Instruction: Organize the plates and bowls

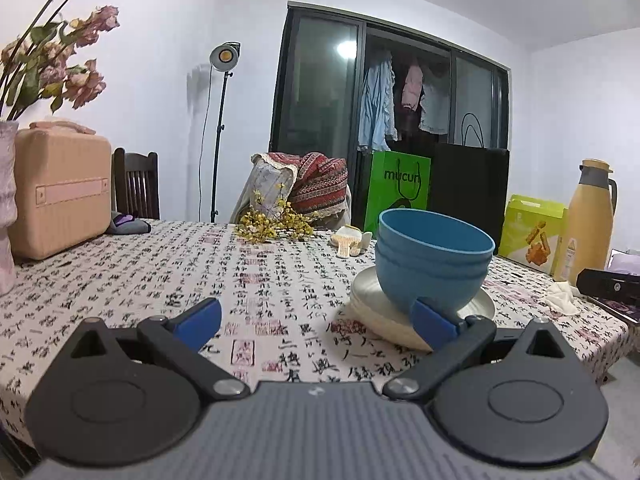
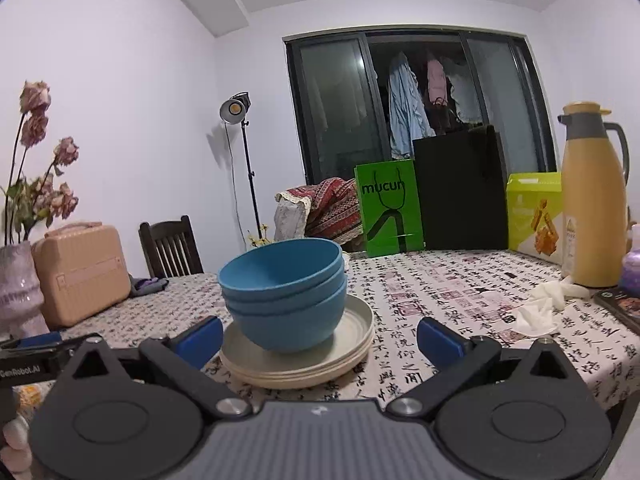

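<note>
Sitting near the middle of the counter (image 2: 460, 300), three blue bowls (image 2: 284, 292) are nesting one inside another, their rims showing as three stacked bands, and the lowest bowl is resting on a stack of cream plates (image 2: 340, 352). The plates are round and shallow with raised rims; about four edges are showing, though the exact count is hard to tell. The bowls are matte, deep and rounded, and they are leaning slightly rather than sitting level. The counter is wearing a pale cloth printed with black and red characters. The left claw (image 1: 316, 320) is hanging with its blue-tipped fingers spread wide apart and gripping nothing; in the left wrist view the stack is lying just beyond its right finger. The right claw (image 2: 320, 338) is likewise standing wide apart and empty, with the plates lying between its fingers toward the left one. One tan thermos (image 2: 592, 200) is standing at the far right, with one yellow-green box (image 2: 534, 212) beside it. One pink case (image 2: 80, 272) is sitting at the far left next to one vase of dried flowers (image 2: 20, 288). One green bag (image 2: 388, 212) and one black bag (image 2: 460, 188) are standing along the far edge.
</note>
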Motion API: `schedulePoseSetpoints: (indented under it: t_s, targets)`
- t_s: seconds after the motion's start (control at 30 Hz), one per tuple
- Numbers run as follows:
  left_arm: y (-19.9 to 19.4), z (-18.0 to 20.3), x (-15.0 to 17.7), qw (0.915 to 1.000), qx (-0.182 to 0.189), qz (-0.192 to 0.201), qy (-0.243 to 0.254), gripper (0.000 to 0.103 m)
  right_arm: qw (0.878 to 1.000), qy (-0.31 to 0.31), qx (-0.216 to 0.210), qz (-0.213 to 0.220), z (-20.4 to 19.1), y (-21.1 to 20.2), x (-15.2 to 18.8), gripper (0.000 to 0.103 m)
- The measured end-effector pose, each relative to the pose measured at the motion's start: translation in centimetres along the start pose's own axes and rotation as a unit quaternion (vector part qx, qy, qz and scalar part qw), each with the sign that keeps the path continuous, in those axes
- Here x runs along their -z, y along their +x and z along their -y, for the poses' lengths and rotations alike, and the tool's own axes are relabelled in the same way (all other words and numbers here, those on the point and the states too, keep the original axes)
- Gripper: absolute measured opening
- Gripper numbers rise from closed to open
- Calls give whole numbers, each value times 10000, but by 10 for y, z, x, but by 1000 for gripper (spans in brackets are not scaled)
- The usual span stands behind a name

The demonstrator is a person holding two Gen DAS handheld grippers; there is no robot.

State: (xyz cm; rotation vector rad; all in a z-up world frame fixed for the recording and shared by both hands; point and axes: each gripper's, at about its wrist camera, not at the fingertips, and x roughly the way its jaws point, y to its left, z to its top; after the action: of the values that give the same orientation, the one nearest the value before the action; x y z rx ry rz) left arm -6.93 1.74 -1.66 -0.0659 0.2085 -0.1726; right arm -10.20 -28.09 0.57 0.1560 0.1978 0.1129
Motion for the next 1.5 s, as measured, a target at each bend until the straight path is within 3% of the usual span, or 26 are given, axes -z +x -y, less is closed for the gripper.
schedulePoseSetpoints:
  t_s: [0.63, 1.5]
  targets:
    - [-14, -9, 25, 9993, 368, -23, 6, 103, 9995, -194, 240, -91, -15, -13, 30, 103]
    - [-12, -8, 31, 9991, 392, -139, 18, 103, 9993, -270, 221, -163, -17, -9, 35, 103]
